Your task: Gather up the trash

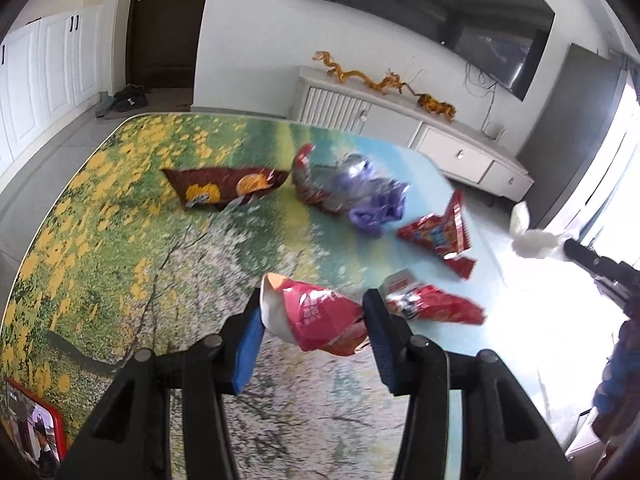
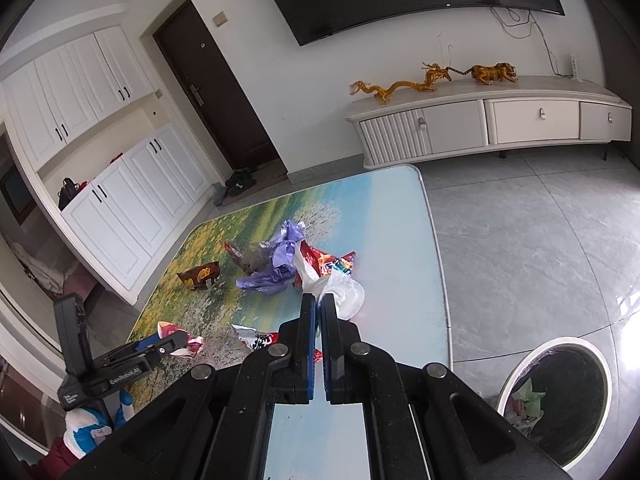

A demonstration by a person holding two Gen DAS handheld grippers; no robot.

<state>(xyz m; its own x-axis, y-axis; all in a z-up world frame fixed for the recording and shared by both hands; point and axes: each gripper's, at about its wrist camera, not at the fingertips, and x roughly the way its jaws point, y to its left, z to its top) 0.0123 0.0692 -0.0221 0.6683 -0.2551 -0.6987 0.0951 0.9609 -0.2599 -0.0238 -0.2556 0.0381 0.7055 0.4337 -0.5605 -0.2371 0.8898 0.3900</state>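
My left gripper point(image 1: 314, 308) has its blue pads pressed on both sides of a crumpled pink wrapper point(image 1: 320, 320), held just above the flower-print table point(image 1: 120, 240). In the right wrist view, that gripper point(image 2: 172, 344) sits at the table's near left edge. My right gripper point(image 2: 318, 300) is shut on a white tissue wad point(image 2: 348, 292), seen from the left wrist view as the tissue point(image 1: 528, 236) held out at the right. On the table lie a brown snack bag point(image 1: 228, 190), a silver-red bag point(image 1: 320, 184) with purple plastic point(image 1: 376, 208), a red wrapper point(image 1: 440, 236) and a red-white wrapper point(image 1: 432, 306).
A white-rimmed bin point(image 2: 509, 380) with a dark liner and some trash inside stands on the grey floor, right of the table. A white TV cabinet point(image 2: 480, 120) lines the far wall. A red-edged picture tin point(image 1: 36, 420) lies at the table's near left corner.
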